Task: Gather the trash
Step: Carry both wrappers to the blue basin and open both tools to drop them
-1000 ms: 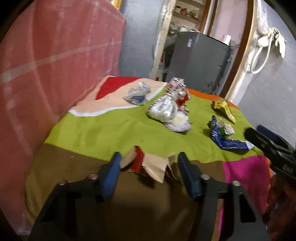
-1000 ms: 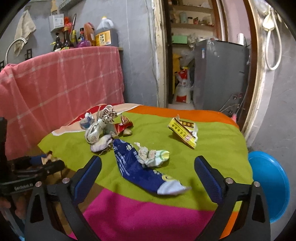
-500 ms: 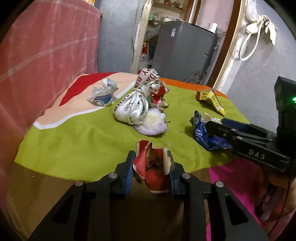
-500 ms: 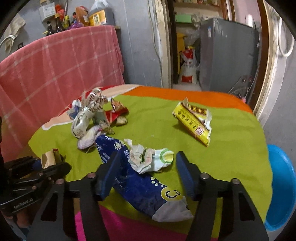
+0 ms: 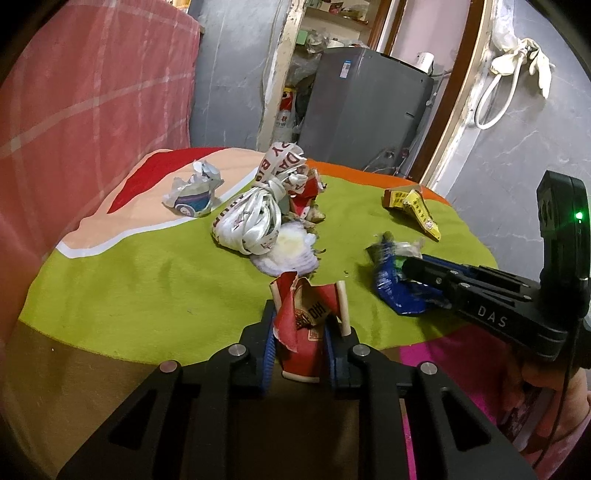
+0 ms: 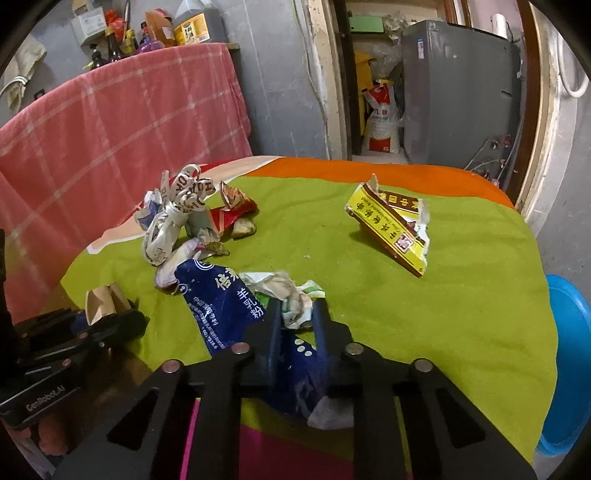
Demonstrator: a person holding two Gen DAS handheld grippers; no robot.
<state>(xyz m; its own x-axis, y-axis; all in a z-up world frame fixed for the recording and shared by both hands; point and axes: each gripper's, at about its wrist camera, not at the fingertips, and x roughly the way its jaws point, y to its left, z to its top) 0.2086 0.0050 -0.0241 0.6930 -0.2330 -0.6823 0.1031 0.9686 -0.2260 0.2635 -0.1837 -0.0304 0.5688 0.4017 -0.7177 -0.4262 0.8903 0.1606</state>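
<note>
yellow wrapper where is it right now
In the right wrist view the yellow wrapper lies on the green cloth, right of the trash pile, apart from both grippers.

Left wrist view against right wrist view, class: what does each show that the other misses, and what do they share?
Only the left wrist view shows the red face of the torn red carton clamped in the left gripper. Only the right wrist view shows the blue bin beside the table and the bottles on the shelf. Both show the right gripper shut on the crumpled wrapper, the blue packet and the yellow carton.
</note>
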